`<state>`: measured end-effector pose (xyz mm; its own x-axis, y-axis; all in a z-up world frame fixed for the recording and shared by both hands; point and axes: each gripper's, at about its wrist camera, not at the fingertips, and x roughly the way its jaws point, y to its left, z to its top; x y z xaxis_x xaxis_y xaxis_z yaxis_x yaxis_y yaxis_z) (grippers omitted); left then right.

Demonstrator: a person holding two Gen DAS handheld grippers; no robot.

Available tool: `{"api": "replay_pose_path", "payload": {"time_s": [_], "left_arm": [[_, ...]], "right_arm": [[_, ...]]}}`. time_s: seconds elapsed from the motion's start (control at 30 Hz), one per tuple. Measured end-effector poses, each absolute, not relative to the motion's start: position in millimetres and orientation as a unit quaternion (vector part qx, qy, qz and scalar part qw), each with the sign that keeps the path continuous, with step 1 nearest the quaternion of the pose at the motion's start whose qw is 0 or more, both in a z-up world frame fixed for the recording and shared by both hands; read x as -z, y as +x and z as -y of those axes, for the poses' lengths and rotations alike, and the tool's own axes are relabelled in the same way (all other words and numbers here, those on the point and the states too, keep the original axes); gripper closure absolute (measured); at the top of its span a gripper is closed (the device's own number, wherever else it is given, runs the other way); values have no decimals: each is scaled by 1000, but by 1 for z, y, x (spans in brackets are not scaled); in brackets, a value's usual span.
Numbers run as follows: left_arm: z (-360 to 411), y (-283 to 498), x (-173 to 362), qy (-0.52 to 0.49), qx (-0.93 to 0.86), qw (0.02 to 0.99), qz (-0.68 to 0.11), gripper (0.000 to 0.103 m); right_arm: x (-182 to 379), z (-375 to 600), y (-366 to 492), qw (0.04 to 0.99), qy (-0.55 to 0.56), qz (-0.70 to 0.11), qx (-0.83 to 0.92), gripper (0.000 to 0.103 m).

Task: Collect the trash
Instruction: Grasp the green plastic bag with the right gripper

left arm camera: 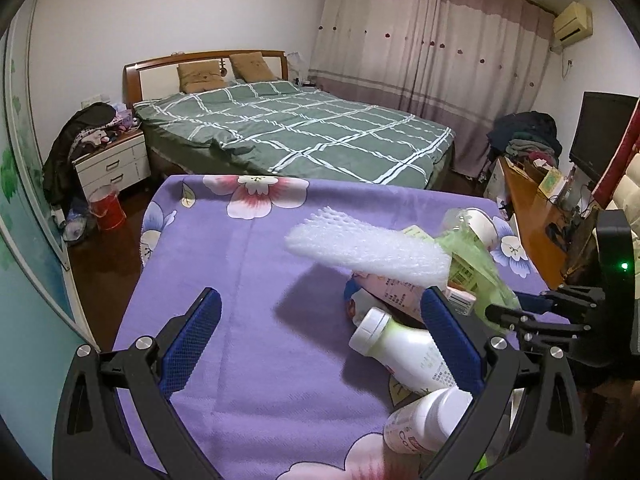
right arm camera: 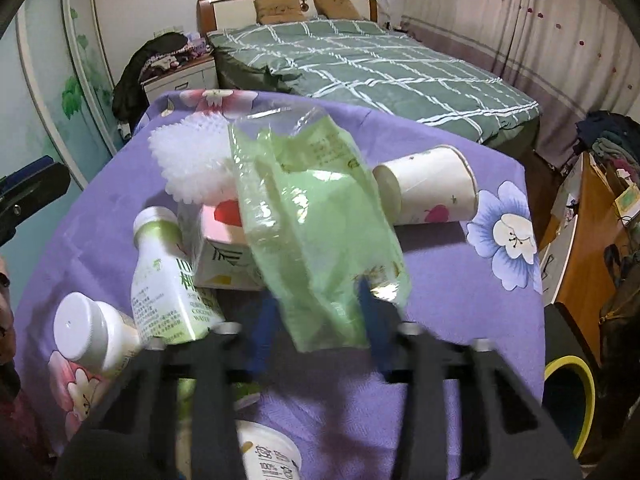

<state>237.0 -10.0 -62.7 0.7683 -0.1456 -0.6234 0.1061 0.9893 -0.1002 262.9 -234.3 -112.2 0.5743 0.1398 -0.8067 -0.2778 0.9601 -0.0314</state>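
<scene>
A pile of trash lies on the purple flowered tablecloth (left arm camera: 240,280). My right gripper (right arm camera: 316,312) is shut on a green plastic bag (right arm camera: 312,216) and holds it up above the pile; the bag also shows in the left wrist view (left arm camera: 476,264). My left gripper (left arm camera: 320,340) is open and empty, left of the pile. White foam netting (left arm camera: 368,248) lies on top of a pink carton (left arm camera: 392,288). Two white bottles (left arm camera: 404,344) (left arm camera: 424,420) lie near my left gripper's right finger. A paper cup (right arm camera: 432,188) lies on its side behind the bag.
A white yogurt tub (right arm camera: 272,456) lies under my right gripper. A bed with a green checked cover (left arm camera: 296,128) stands behind the table. A red bucket (left arm camera: 106,208) sits on the floor at left. A wooden desk (left arm camera: 532,216) runs along the right.
</scene>
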Motion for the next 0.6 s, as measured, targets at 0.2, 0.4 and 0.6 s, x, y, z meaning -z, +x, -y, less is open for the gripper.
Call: {"api": "replay_pose_path", "payload": {"time_s": [0.2,0.4,0.6], "left_arm": [[12,231,61,-32,67,941,-331,5],[17,218,62,-29,71,941,-331,5],[21,204,63,-26,75,941,-329,5]], "right_arm": [[97,247,242,897,-47,-421,-124,94],[71,265,208,914,-15,-385,-124,94],[60,304,178,928,8,-366,-72,94]]}}
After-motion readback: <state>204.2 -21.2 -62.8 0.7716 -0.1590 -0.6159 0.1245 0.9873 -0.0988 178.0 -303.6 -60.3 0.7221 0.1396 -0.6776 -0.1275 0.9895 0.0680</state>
